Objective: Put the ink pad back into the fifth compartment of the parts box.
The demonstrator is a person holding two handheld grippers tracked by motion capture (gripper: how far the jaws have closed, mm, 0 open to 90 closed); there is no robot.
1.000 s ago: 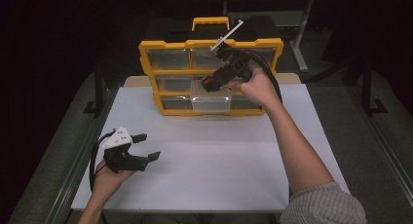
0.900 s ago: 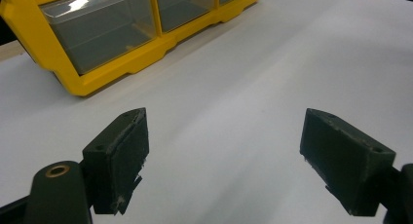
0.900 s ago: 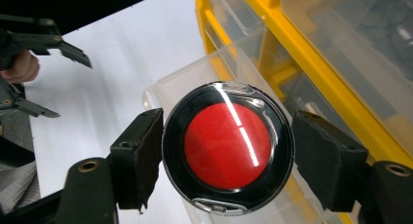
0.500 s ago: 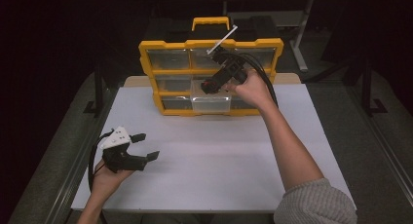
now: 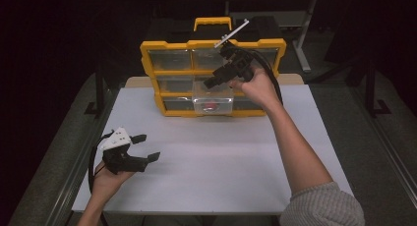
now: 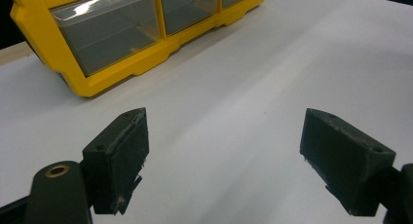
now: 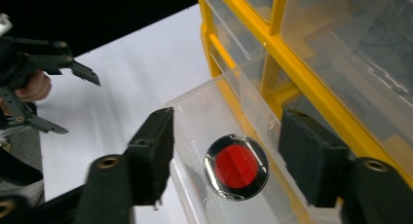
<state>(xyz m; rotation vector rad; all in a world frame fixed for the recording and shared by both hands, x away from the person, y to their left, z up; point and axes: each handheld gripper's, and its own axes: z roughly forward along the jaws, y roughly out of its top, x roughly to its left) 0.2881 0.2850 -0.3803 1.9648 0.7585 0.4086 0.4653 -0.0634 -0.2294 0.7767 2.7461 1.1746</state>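
A yellow organizer [image 5: 211, 44] with clear drawers stands at the back of the white table [image 5: 236, 157]. Its bottom middle drawer [image 5: 196, 99] is pulled out. Inside it lies a round red disc with a shiny silver rim [image 5: 210, 106] [image 7: 236, 166]. My right gripper [image 5: 210, 83] [image 7: 226, 116] hovers over this drawer [image 7: 195, 117] and points down into it. Its jaws have just been closing but stand open, and the disc lies below the gap, untouched. My left gripper [image 5: 150, 146] [image 6: 226, 114] rests open at the table's front left with nothing between its jaws.
The organizer's yellow frame [image 7: 292, 63] and its shut upper drawers rise right behind the right gripper. In the left gripper view, the organizer's lower corner [image 6: 126, 70] lies well ahead across bare white table. Dark floor surrounds the table.
My right gripper has shifted slightly left and down over the open drawer. The left hand and its gripper have stayed in place.
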